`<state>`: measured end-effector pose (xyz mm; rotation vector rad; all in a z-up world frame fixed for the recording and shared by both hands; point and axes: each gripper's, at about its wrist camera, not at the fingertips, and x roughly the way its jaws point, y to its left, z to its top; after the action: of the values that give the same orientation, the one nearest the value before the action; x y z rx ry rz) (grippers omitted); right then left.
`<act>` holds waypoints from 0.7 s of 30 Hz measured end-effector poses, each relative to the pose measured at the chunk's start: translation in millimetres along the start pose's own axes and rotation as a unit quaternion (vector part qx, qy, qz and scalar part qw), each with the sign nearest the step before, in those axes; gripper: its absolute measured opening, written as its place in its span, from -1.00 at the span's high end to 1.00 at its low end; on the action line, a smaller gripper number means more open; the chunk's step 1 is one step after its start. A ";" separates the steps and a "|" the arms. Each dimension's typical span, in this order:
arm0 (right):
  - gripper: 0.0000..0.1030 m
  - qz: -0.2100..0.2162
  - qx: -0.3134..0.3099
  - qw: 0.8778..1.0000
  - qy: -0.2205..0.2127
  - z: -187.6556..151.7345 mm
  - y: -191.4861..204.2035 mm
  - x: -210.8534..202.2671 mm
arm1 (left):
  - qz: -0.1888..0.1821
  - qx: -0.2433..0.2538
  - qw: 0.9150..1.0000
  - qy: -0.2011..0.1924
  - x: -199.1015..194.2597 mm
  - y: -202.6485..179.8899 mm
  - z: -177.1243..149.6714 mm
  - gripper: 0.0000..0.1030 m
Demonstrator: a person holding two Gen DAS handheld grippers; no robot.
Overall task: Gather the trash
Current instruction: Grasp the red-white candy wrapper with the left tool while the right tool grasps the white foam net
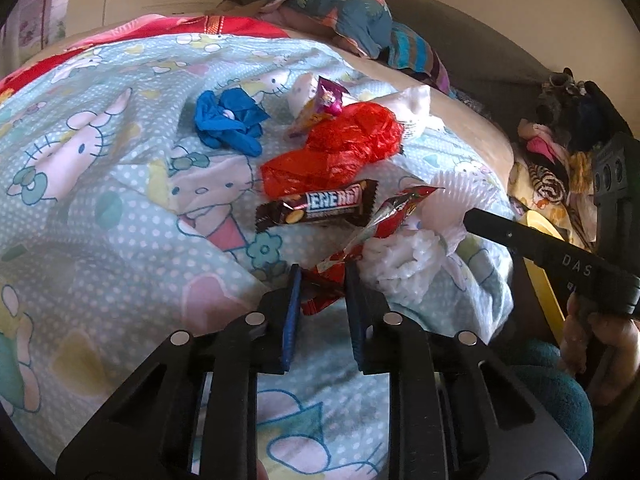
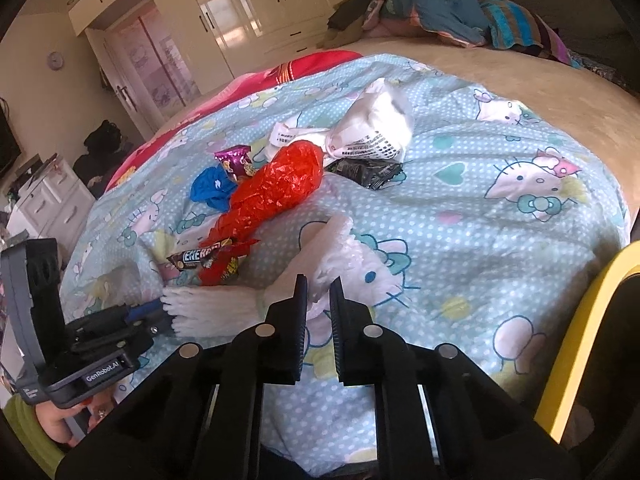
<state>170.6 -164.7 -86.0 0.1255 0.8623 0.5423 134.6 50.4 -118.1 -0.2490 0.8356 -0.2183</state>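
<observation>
Your left tongs (image 1: 322, 276) are narrowed onto the lower end of a shiny red foil snack wrapper (image 1: 374, 222), which lies on the pale blue cartoon-cat bedsheet (image 1: 120, 208) at the near edge of the litter pile, likely because it is the closest piece to reach. Your right tongs (image 2: 319, 286) are pinched almost closed on a crumpled white pleated paper cup (image 2: 320, 256) just beside it, so each hand takes one item. Beyond lie a brown "Energy" chocolate bar wrapper (image 1: 316, 206), a crinkled red cellophane bag (image 1: 340, 148), a blue rubber glove (image 1: 228, 120) and white plastic bags (image 2: 372, 128), all still to gather. A yellow rim (image 2: 580, 340), perhaps the bin, shows at your right.
</observation>
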 end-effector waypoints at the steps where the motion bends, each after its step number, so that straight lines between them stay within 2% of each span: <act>1: 0.81 0.000 0.000 1.000 -0.002 0.0 0.2 -1.5 | -0.003 -0.002 1.000 0.000 -0.5 0.0 -0.3 0.71; 9: 0.85 0.005 -0.009 0.999 -0.032 1.6 6.5 -22.0 | -0.014 -0.006 1.000 -0.012 -11.5 -4.7 3.1 0.72; 21: 0.86 -0.002 -0.002 0.996 -0.091 12.6 1.0 -64.3 | -0.030 0.001 0.998 -0.058 -44.0 -23.6 23.4 0.72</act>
<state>145.9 -194.7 -33.3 0.1665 0.6845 0.5201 121.3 43.7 -65.0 -0.2831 0.7130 -0.2570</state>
